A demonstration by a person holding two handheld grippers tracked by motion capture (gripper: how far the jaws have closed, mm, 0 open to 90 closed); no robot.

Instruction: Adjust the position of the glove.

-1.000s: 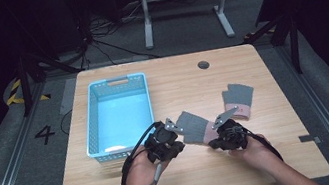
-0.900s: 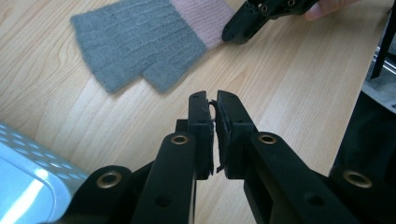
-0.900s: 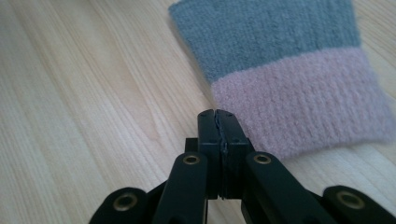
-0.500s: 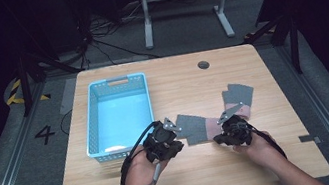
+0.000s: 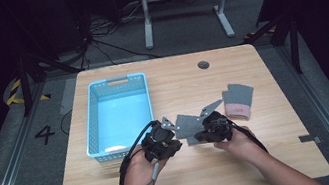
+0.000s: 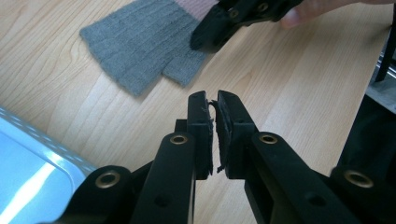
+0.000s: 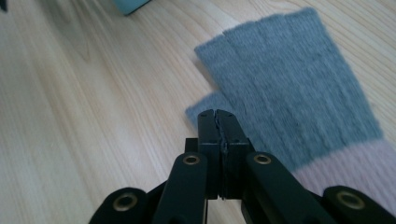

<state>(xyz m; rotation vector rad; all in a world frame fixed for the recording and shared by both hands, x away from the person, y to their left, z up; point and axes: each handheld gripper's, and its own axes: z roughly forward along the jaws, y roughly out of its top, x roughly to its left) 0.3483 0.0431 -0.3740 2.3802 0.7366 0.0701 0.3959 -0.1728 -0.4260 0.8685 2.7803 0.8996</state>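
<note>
A grey fingerless glove [image 5: 187, 123] with a pink cuff lies flat on the wooden table [image 5: 192, 179] between my two grippers. In the left gripper view, my left gripper [image 6: 212, 100] is shut with nothing in it, hovering over bare wood just short of the glove [image 6: 140, 46]. From above, the left gripper [image 5: 168, 140] sits left of the glove. My right gripper [image 7: 216, 114] is shut, its tips over the thumb edge of the glove [image 7: 289, 88]. The right gripper [image 6: 205, 37] rests its tip at the glove's edge. A second matching glove [image 5: 239, 100] lies to the right.
A light blue plastic basket [image 5: 93, 135] stands on the table's left half, close beside my left gripper; its rim [image 6: 42, 140] shows at the lower left. A round cable hole [image 5: 203, 64] is near the far edge.
My right gripper has slid left and a little forward onto the near edge of the middle glove. The left gripper and both gloves have stayed where they were.
</note>
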